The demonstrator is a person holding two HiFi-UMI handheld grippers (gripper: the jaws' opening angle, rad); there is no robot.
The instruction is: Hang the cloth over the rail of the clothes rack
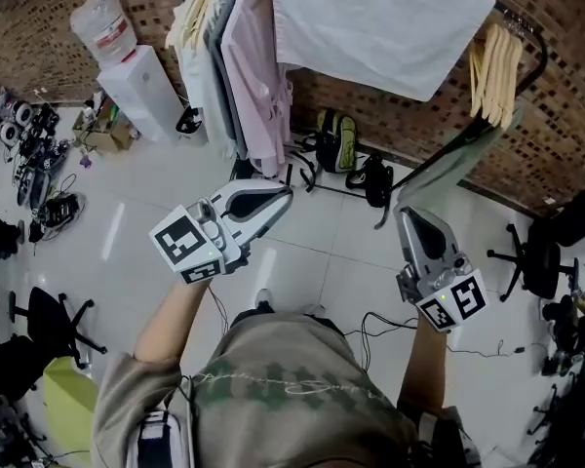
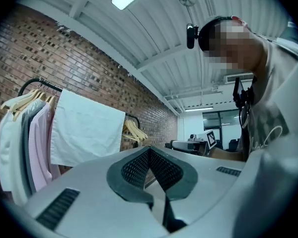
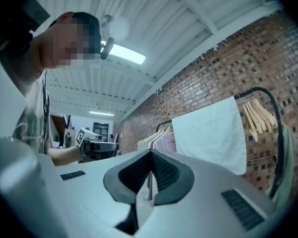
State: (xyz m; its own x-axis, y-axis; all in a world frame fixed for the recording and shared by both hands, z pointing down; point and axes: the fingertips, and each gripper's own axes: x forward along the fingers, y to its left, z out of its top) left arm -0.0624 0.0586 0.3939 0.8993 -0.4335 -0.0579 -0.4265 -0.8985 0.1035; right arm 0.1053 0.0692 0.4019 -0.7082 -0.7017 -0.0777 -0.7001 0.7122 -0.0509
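We hold the left claw (image 1: pixel 281 197) and the right claw (image 1: pixel 406 214) clenched shut, both empty. Beyond them the white cloth (image 1: pixel 370 22) hangs draped over the clothes rack rail (image 3: pixel 256 89), between shirts (image 1: pixel 236 61) and bare hangers (image 1: pixel 495 61).

Shirt (image 1: pixel 292 388): olive-grey with short sleeves; a band of green pattern and thin white script is printed across it.
Left hand-held gripper (image 1: pixel 285 196): a pale grey shell is fitted with dark ribbed pads and slotted vents.
Right hand-held gripper (image 1: pixel 403 214): made alike.
Left cube (image 1: pixel 187 247), right cube (image 1: pixel 453 300): white faces are printed with black squares.
Head camera (image 2: pixel 190 35): small and black, worn on a band.
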